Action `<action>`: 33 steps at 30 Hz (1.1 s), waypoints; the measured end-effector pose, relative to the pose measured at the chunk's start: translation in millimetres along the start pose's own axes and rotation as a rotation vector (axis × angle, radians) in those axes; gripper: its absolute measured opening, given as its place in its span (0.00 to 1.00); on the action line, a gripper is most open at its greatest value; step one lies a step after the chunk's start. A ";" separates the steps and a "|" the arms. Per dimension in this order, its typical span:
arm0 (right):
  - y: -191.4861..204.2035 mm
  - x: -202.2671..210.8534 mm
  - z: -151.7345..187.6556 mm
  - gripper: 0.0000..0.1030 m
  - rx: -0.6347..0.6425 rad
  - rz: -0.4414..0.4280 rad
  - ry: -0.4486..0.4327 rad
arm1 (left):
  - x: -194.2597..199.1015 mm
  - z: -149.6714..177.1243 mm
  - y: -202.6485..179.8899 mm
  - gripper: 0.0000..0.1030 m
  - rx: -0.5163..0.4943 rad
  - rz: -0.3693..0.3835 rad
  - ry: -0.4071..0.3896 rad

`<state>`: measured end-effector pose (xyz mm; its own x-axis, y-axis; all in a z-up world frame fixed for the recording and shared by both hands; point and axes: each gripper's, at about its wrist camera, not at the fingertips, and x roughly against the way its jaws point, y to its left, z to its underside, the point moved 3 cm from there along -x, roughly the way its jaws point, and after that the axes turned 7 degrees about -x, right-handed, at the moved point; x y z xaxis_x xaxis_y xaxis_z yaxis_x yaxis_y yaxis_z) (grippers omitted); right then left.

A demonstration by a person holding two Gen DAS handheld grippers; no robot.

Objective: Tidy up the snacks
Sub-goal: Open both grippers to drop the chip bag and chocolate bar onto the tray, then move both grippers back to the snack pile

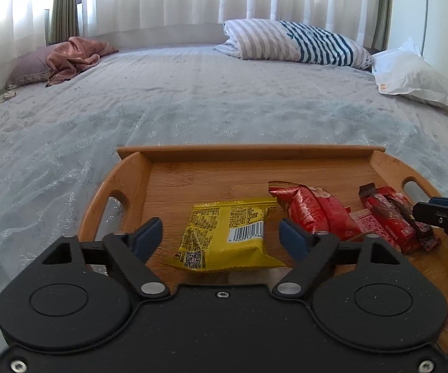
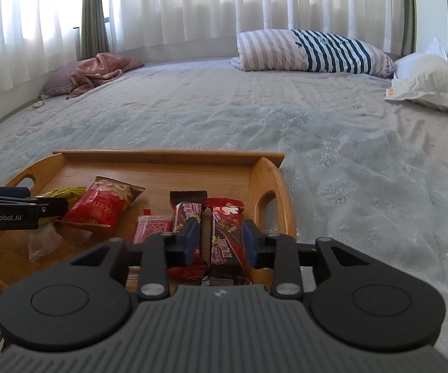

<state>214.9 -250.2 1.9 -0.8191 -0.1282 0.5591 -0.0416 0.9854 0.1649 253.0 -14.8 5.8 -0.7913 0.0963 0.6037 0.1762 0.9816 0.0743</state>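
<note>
- The wooden tray (image 1: 289, 155) sits on the bed (image 1: 193, 105), which is probably why its raised rim matters: it keeps the packets gathered on a soft, uneven cover.
- The left tongs (image 1: 221, 237) stand wide, their blue pads on either side of the yellow packet (image 1: 227, 233) without pressing it; the packet lies flat on the tray floor, barcode side up, so it looks set down, not held.
- Right of it, the red snack bag (image 2: 104, 205) rests tilted, near the yellow one but apart from the bars, suggesting bags go on the tray's left.
- A small red sachet (image 2: 152, 227) lies flat between bag and bars.
- Two chocolate bars (image 2: 189, 217) lie side by side, lengthwise, by the tray's right handle, a neat row by kind.
- The right tongs (image 2: 221, 242) are partly open around the rightmost bar (image 2: 227, 233); the pads seem clear of its wrapper, so I judge it released in place.
</note>
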 end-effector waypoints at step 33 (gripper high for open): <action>12.1 98.1 68.5 0.92 0.138 -0.030 -0.166 | 167.1 38.1 -21.5 0.96 -0.029 0.068 -0.187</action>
<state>94.8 -243.3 3.1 -0.8990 -0.1487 0.4119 -0.1359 0.9889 0.0604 94.7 -13.5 74.8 -0.8713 0.1939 0.4509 0.2476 0.9668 0.0627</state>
